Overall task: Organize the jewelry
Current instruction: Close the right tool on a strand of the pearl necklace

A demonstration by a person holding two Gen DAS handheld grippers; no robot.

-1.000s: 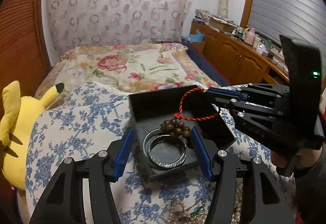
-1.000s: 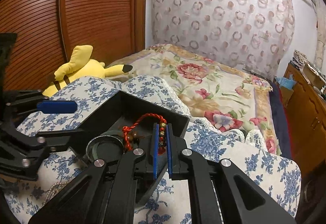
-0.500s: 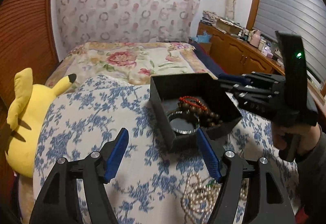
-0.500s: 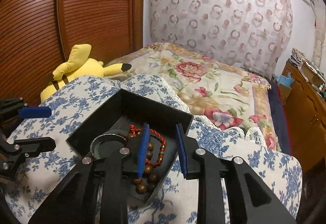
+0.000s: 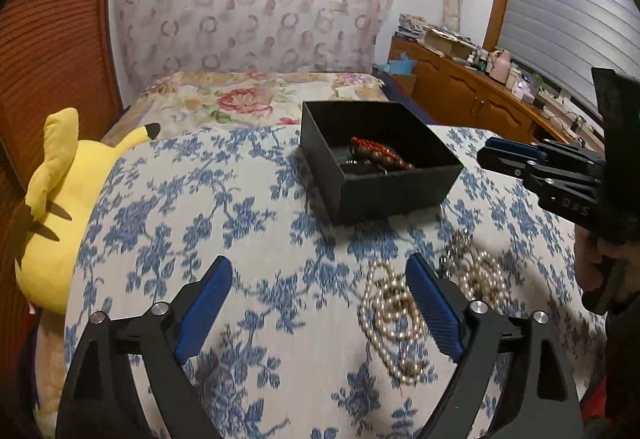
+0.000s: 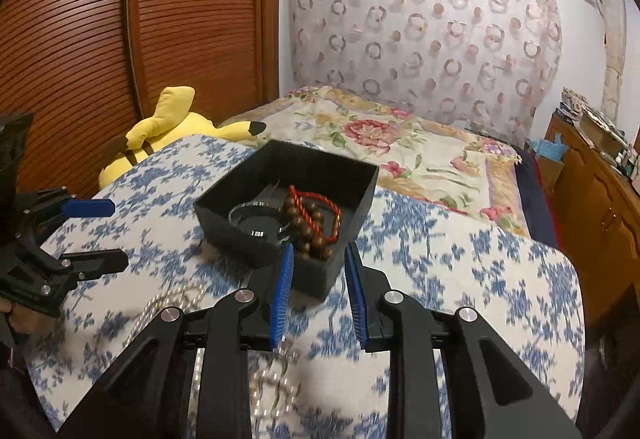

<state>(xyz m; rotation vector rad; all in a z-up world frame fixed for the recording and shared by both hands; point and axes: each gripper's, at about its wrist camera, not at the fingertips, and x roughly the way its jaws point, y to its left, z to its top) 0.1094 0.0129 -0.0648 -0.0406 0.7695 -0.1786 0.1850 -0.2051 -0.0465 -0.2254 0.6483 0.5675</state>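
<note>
A black open box (image 5: 400,195) (image 6: 224,215) stands on the blue-flowered cloth. It holds a brown bead bracelet with red cord (image 5: 380,155) (image 6: 314,223) and a silver bangle (image 6: 256,217). Pearl necklaces (image 5: 394,319) (image 6: 276,379) lie loose on the cloth in front of the box. My left gripper (image 5: 320,307) is open and empty, above the cloth just left of the pearls. My right gripper (image 6: 318,287) is open and empty, just short of the box's near corner; it also shows in the left wrist view (image 5: 516,163), right of the box.
A yellow plush toy (image 5: 60,199) (image 6: 168,135) lies at the left edge of the cloth. A bed with a floral cover (image 6: 400,147) lies beyond. Wooden cabinets (image 5: 472,99) line the right wall. A wooden slatted door (image 6: 120,19) stands at left.
My right gripper opened and dropped the bead bracelet into the box, then pulled back. My left gripper drew back from the box, so the pearls now lie by its fingers.
</note>
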